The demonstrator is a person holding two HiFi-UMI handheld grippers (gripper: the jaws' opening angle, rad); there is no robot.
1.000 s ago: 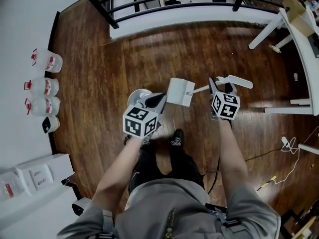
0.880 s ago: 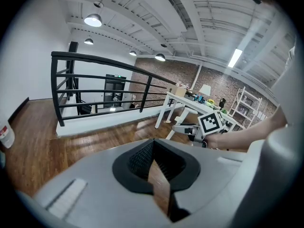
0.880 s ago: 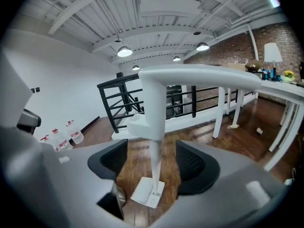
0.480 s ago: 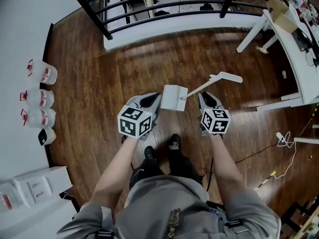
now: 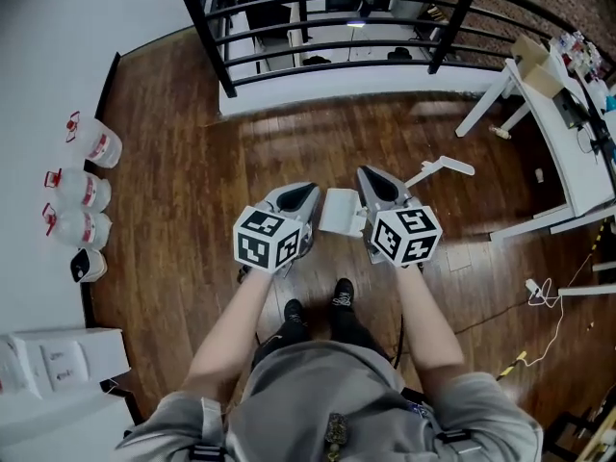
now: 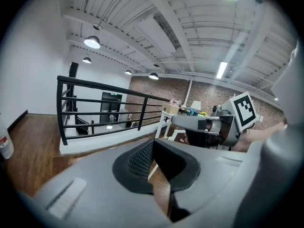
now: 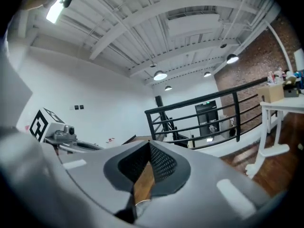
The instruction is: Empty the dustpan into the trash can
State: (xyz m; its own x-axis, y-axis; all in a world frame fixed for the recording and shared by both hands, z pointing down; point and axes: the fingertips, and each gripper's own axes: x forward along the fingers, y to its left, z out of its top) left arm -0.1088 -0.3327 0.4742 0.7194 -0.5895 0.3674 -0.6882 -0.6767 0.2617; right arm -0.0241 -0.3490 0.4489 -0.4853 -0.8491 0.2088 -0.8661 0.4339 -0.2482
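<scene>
The white dustpan [image 5: 337, 210] lies on the wood floor between my two grippers, its long handle [image 5: 445, 167] reaching up and to the right. Nothing grips it. My left gripper [image 5: 299, 196] is held high just left of the pan; in the left gripper view its jaws [image 6: 152, 142] meet at the tips with nothing between them. My right gripper [image 5: 372, 177] hangs right of the pan, shut and empty, tips together [image 7: 148, 144]. Each gripper view shows the other gripper [image 6: 223, 125] [image 7: 52, 127]. The trash can is hidden under the left gripper.
A black railing [image 5: 337, 27] edges the floor at the back. Water jugs [image 5: 91, 142] line the left wall, with white boxes [image 5: 58, 364] below them. A white table [image 5: 568, 133] stands at the right, and cables [image 5: 539, 296] lie near it.
Both grippers rose toward the camera. The right one swung left, away from the dustpan handle, and its jaws shut empty. The trash can went out of sight beneath the left gripper.
</scene>
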